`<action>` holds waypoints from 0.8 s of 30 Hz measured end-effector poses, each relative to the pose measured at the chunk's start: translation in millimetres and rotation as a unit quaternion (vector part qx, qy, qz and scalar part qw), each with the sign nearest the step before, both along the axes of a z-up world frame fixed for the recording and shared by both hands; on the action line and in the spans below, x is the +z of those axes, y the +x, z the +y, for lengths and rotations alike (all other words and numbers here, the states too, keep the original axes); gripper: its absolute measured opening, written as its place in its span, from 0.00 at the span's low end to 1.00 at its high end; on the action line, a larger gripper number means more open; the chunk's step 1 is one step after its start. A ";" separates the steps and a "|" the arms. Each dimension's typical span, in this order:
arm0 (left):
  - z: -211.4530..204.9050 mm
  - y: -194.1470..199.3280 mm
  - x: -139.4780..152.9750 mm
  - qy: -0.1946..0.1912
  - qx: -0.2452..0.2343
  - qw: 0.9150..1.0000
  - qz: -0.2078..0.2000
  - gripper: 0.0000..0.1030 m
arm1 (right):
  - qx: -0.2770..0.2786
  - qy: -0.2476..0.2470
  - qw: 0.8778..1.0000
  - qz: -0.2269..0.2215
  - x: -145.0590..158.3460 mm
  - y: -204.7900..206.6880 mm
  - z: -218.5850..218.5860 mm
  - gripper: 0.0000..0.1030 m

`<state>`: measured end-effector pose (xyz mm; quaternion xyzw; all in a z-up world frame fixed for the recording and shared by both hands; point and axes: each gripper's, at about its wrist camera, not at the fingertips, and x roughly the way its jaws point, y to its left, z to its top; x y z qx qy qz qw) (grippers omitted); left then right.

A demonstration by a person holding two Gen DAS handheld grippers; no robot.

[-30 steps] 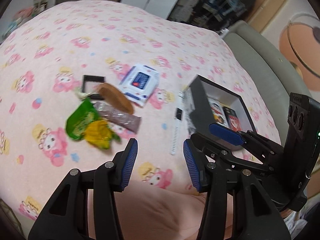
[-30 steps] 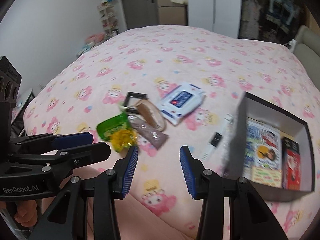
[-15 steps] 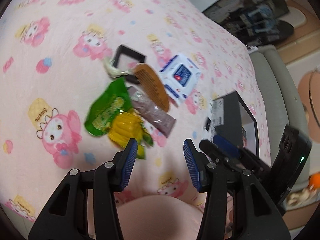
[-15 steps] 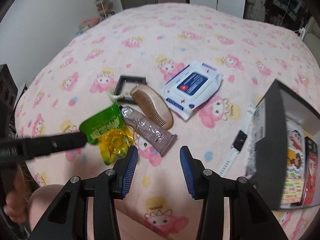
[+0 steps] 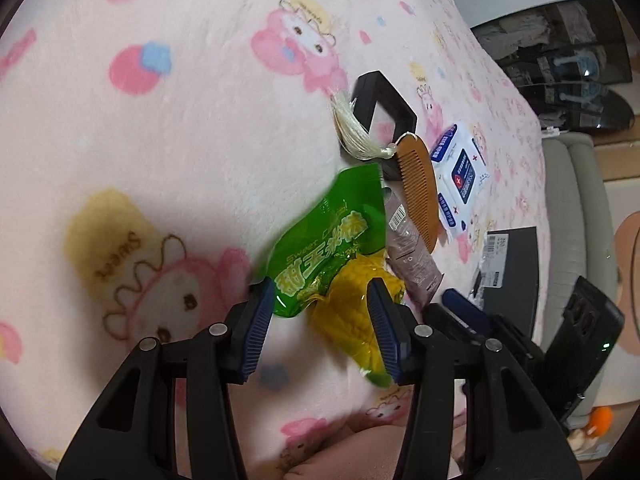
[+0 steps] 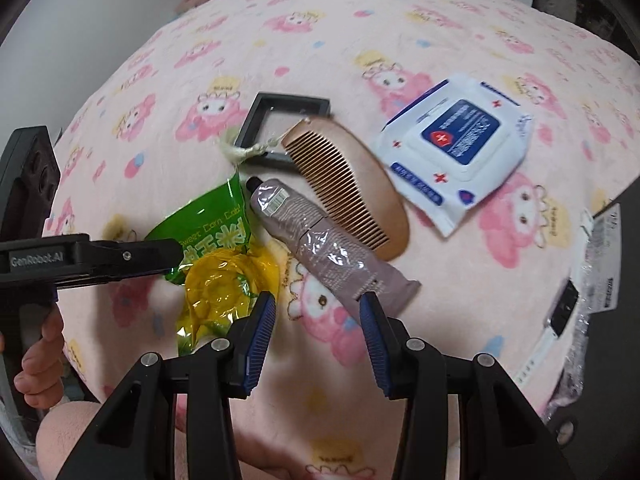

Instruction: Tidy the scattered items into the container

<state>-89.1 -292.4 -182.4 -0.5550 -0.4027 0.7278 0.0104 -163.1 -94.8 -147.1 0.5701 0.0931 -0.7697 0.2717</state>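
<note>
A green and yellow corn packet lies on the pink bed cover. My left gripper is open with its fingers on either side of the packet's near end. Beside the packet lie a grey-brown tube, a wooden comb with a pale tassel, a black square frame and a white wipes pack. My right gripper is open and empty, just in front of the tube's flat end. The black box stands at the right.
A white watch lies by the black box's wall. The pink cartoon-print cover spreads far behind the items. A grey sofa and dark shelves stand beyond the bed. My knee shows under both grippers.
Both grippers have moved down and forward toward the items. My left gripper now straddles the corn packet; my right gripper has come close to the tube.
</note>
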 end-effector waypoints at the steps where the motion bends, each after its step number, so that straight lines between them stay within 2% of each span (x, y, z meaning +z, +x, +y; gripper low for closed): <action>1: -1.9 2.3 3.3 -0.005 0.006 1.000 0.003 0.47 | 0.002 -0.002 1.000 -0.008 -3.2 -0.7 -0.9 0.39; 5: -12.2 12.7 10.3 -0.016 0.024 1.000 0.008 0.47 | 0.006 -0.014 1.000 -0.026 -9.0 -1.4 -1.8 0.39; 8: -13.4 10.7 -2.9 0.007 0.008 1.000 0.000 0.47 | 0.004 -0.019 0.999 -0.027 -7.8 -2.1 -1.2 0.39; 11: -10.0 7.0 -14.5 0.031 -0.010 0.999 0.001 0.47 | -0.009 -0.052 0.998 -0.026 3.2 0.4 3.4 0.40; 14: -12.1 -0.5 -23.1 0.059 -0.004 0.998 0.008 0.47 | 0.005 -0.054 0.998 -0.013 7.2 5.6 1.0 0.47; 16: -11.3 -6.8 -23.9 0.056 -0.004 0.998 0.011 0.46 | 0.016 -0.036 0.999 -0.029 -3.5 4.4 -3.4 0.47; 18: -8.3 -12.9 -23.8 0.052 -0.010 0.998 0.015 0.46 | 0.021 -0.040 0.997 -0.064 -17.0 0.8 -5.3 0.47; 20: -6.4 -16.8 -25.3 0.047 -0.018 0.999 0.014 0.43 | 0.027 -0.058 0.994 -0.089 -25.0 -2.2 -6.4 0.47; 22: -8.0 -16.9 -26.6 0.047 -0.020 0.999 0.013 0.30 | 0.031 -0.077 0.992 -0.097 -25.1 -3.2 -5.4 0.46; 23: -9.4 -15.8 -26.7 0.052 -0.020 0.998 0.015 0.27 | 0.032 -0.088 0.991 -0.098 -23.5 -3.2 -4.2 0.38; 24: -10.8 -14.7 -26.8 0.057 -0.021 0.998 0.016 0.23 | 0.033 -0.099 0.990 -0.098 -21.3 -2.6 -3.0 0.35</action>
